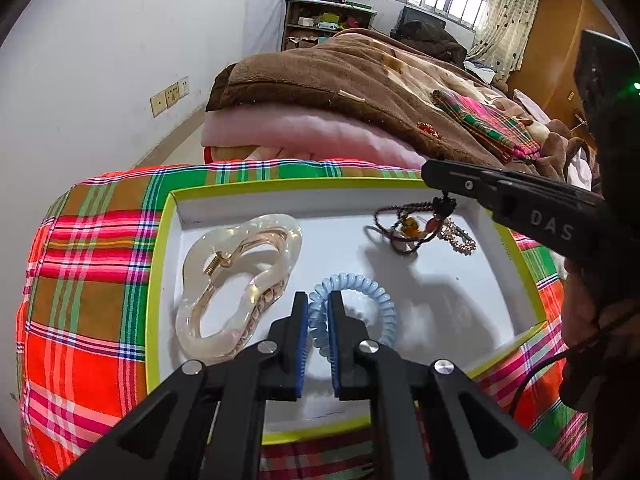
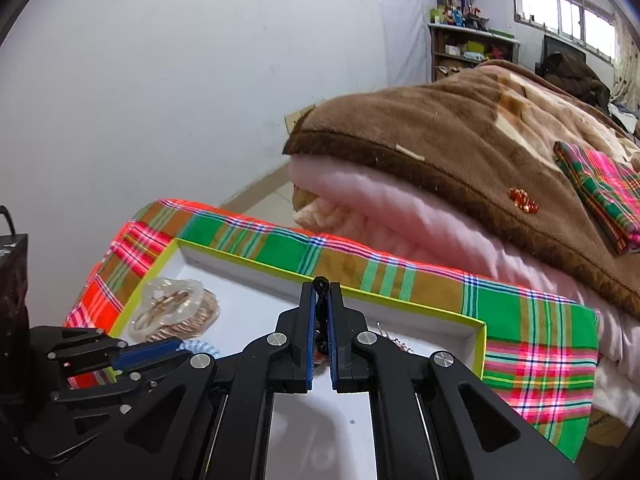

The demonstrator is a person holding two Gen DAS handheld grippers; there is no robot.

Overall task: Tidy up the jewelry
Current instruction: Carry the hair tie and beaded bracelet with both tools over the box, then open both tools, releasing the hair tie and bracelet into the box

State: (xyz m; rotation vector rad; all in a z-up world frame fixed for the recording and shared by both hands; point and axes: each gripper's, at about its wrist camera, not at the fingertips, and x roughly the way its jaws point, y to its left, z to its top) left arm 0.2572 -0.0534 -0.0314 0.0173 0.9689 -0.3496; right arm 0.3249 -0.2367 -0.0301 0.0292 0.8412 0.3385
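Placement step, by my reading: left tool [image 1: 319,300] clamped on the blue coil hair tie [image 1: 360,312], right tool [image 2: 321,292] clamped on a beaded necklace [image 1: 424,228], both over the white tray [image 1: 160,280] (clear claw clip [image 1: 236,284] already inside). Next: lower, then release.

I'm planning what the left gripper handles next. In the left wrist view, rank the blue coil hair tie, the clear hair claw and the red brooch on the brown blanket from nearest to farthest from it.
1. blue coil hair tie: clamped in the left gripper.
2. clear hair claw: in the box, just left.
3. red brooch: on the brown blanket, beyond the box.
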